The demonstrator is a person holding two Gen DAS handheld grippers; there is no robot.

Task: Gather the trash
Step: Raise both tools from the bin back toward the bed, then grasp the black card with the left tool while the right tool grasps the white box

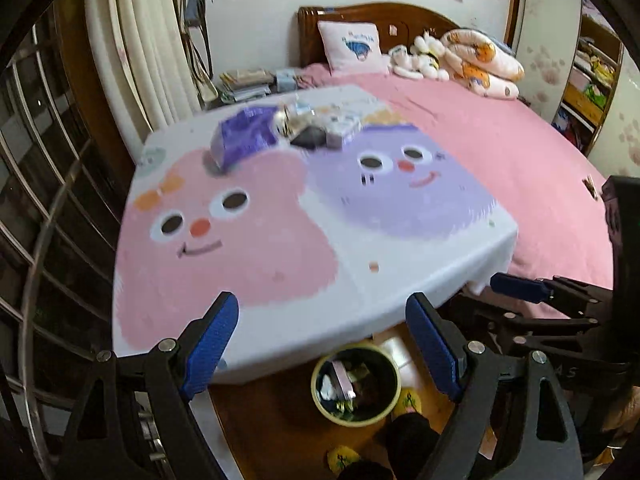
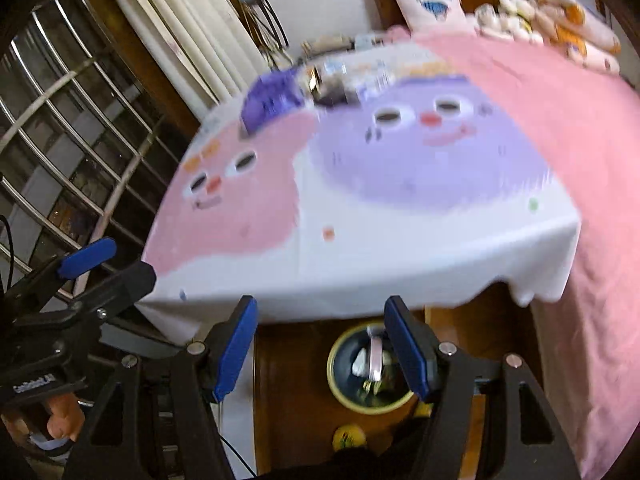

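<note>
Both tools hang above the near edge of the desk (image 1: 400,280), empty. Left tool (image 1: 324,344): blue pads spread wide, nothing between them. Right tool (image 2: 320,348): pads likewise spread, nothing held. The trash sits in a blurred cluster at the far edge of the desk, toward the far-left corner: a purple packet (image 1: 244,136), and just right of it a dark scrap (image 1: 310,138) and pale crumpled wrappers (image 1: 340,124); motion blur hides whether they touch. The bin (image 1: 356,384) stands on the floor below the near edge, almost directly under both tools, already holding some litter. Governing relation: the cluster lies straight ahead and well apart from both tools, across the full depth of the desk, while the bin is just below them, so the next move is judged a long forward reach, then a carry back. The purple packet lies left of the cluster, favouring the left tool; the wrappers lie more centrally, within reach of either. Packet's long axis cannot be resolved in the blur.
</note>
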